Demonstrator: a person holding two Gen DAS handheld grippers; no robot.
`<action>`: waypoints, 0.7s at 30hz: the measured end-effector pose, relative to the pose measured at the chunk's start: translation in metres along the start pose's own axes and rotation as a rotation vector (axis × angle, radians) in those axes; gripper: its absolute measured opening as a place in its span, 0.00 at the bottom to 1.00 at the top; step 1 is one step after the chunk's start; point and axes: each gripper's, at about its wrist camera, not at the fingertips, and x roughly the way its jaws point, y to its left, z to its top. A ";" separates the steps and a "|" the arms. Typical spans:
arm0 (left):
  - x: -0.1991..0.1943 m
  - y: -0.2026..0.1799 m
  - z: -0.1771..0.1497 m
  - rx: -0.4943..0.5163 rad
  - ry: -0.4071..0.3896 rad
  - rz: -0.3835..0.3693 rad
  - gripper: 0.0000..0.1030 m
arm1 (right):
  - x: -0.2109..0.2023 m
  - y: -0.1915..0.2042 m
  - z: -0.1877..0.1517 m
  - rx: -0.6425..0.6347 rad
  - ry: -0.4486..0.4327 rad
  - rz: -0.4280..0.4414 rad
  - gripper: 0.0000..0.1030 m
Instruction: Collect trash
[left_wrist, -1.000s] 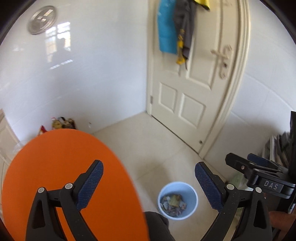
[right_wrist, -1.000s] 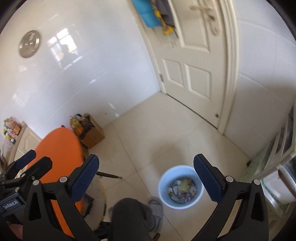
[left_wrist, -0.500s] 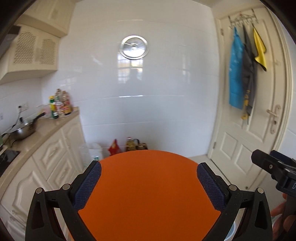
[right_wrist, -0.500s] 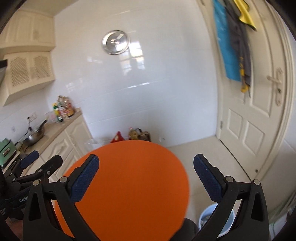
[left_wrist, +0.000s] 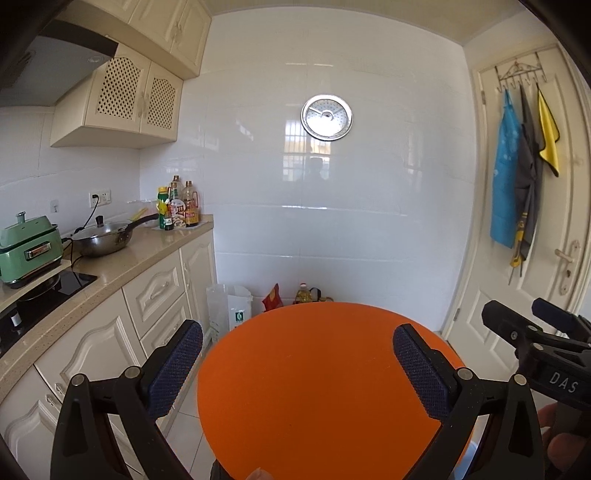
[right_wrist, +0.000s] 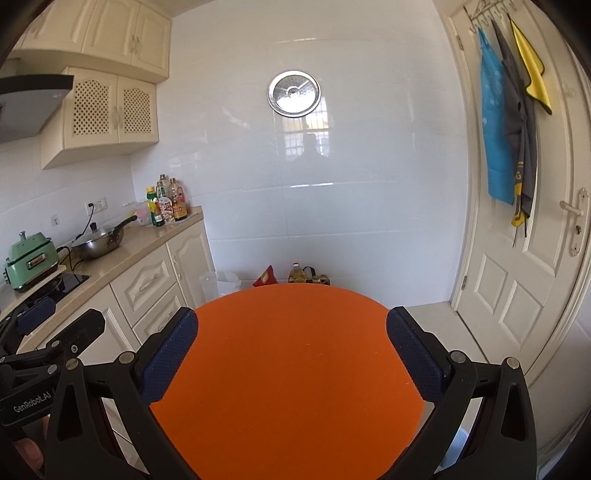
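Left of both grippers runs a speckled stone counter (left_wrist: 122, 258) over cream panelled cabinets (left_wrist: 155, 291). On it stand a mint-green cooker (left_wrist: 27, 249), boxy with rounded corners, a steel wok (left_wrist: 105, 240) with a black handle, and a cluster of bottles (left_wrist: 179, 206) at the far end. Above hang lattice-front cupboards (left_wrist: 129, 98). The left gripper (left_wrist: 297, 369) has its jaws wide apart with nothing between them, the dark blue pads (left_wrist: 175, 365) knurled on matte black plastic arms. Beneath and ahead of it lies a round table (left_wrist: 314, 387), smooth, flat and bright orange, with no trash visible on it. Straight ahead is a glossy white tiled wall carrying a perforated steel disc (left_wrist: 327, 116). At its foot, beyond the table's far edge, sit a clear plastic container (left_wrist: 227, 306), a red packet (left_wrist: 272, 297) and an oil bottle (left_wrist: 303, 293). The right gripper (right_wrist: 297, 354) is likewise spread open and empty above the same table, its pads (right_wrist: 415, 356) textured alike. To its right is a white panelled door (right_wrist: 517, 258) with a lever handle; blue, grey and yellow cloths (right_wrist: 508, 122) hang from a wire rack at its top. No trash bin can be made out in either view.
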 end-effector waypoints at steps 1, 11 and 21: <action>-0.005 0.001 -0.002 -0.001 -0.004 -0.002 0.99 | -0.005 0.003 -0.001 -0.008 -0.006 0.004 1.00; -0.034 0.010 -0.005 -0.016 0.004 -0.014 0.99 | -0.036 0.008 -0.006 -0.009 -0.047 0.001 1.00; -0.009 0.017 0.019 -0.074 0.024 -0.026 0.99 | -0.035 0.016 -0.012 -0.029 -0.057 0.007 1.00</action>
